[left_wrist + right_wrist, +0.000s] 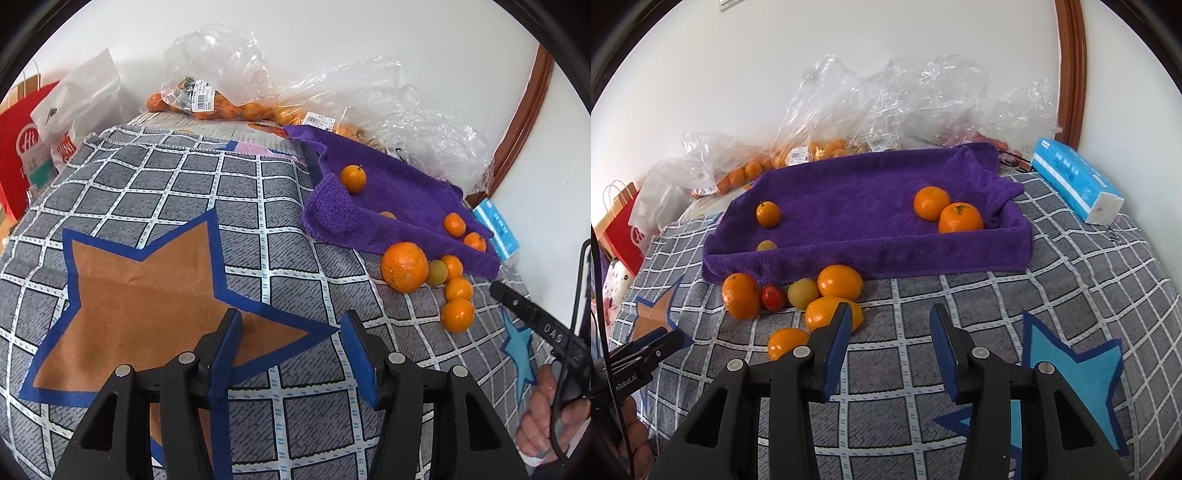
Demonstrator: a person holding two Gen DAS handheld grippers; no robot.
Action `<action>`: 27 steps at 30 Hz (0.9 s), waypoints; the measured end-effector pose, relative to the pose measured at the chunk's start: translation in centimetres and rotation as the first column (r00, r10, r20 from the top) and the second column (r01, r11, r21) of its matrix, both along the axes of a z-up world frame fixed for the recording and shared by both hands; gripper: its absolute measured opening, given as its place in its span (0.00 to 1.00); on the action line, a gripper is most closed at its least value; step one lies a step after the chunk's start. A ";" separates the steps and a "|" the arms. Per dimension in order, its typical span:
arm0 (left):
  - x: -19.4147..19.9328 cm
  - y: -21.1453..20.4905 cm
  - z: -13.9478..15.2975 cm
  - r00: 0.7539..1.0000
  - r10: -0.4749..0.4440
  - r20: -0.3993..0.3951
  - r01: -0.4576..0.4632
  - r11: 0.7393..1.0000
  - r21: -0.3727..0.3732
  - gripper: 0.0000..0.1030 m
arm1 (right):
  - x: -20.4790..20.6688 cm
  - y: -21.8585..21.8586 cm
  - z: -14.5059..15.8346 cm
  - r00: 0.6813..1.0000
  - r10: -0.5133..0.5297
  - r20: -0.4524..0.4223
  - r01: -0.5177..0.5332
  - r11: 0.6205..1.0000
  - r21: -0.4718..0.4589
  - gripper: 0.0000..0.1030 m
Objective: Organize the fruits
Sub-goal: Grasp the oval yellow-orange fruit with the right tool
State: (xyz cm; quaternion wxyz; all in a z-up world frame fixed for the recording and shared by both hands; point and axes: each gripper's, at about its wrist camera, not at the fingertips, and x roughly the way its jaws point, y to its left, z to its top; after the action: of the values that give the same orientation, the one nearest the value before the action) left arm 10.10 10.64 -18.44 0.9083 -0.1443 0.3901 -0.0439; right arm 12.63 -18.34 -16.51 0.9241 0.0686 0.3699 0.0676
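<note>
Centre of the right view: purple tray (pixel 871 254), a towel-lined box on the checked cloth (pixel 1052 295).
Inside tray: two oranges (pixel 947 212) touching at the right end, one small orange (pixel 768 213) at the left, a yellowish fruit (pixel 766 245) just behind the front wall.
Loose fruit: a cluster on the cloth against the tray's front wall, lower left of centre: big orange (pixel 740 295), small red fruit (pixel 773 297), pale fruit (pixel 803 293), and three more oranges (pixel 839 282) trailing toward the bottom of the frame.
Right gripper (pixel 888 321): jaws apart with only cloth between them, nothing gripped; its left finger overlaps the nearest oranges in the picture, and I cannot tell whether it touches them.
Left gripper (pixel 290 330): jaws apart over the brown star (pixel 147 306), nothing held; it sits well left of the fruit cluster.
Left view, right side: the same tray (pixel 399 206) and loose fruit (pixel 404 266), with a hand (pixel 550 413) on the other tool's handle at the lower right edge.
Back of the frame: clear plastic bags (pixel 827 147) of oranges along the wall.
Upper right of the right view: blue tissue pack (pixel 1075 181) beside the tray.
Far left: red paper bag (pixel 622 232).
</note>
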 end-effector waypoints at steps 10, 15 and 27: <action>0.1 -0.2 0.0 1.000 0.012 0.003 -0.012 1.000 0.000 0.51 | 2.4 2.5 -1.0 0.995 0.087 -0.046 -0.084 0.994 0.063 0.42; 0.1 0.0 0.0 1.000 0.015 0.003 -0.015 1.000 -0.006 0.51 | 3.6 2.5 -2.2 0.991 0.093 -0.093 -0.086 0.993 0.076 0.46; 0.1 0.0 0.0 1.000 0.015 0.004 -0.015 1.000 -0.006 0.51 | 3.2 0.3 -2.0 0.996 0.034 -0.078 -0.026 0.995 0.098 0.36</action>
State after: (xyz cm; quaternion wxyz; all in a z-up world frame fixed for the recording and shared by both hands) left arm 10.22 10.64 -18.42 0.9090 -0.1498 0.3869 -0.0388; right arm 15.81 -18.01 -18.56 0.9030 0.1103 0.4039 0.0965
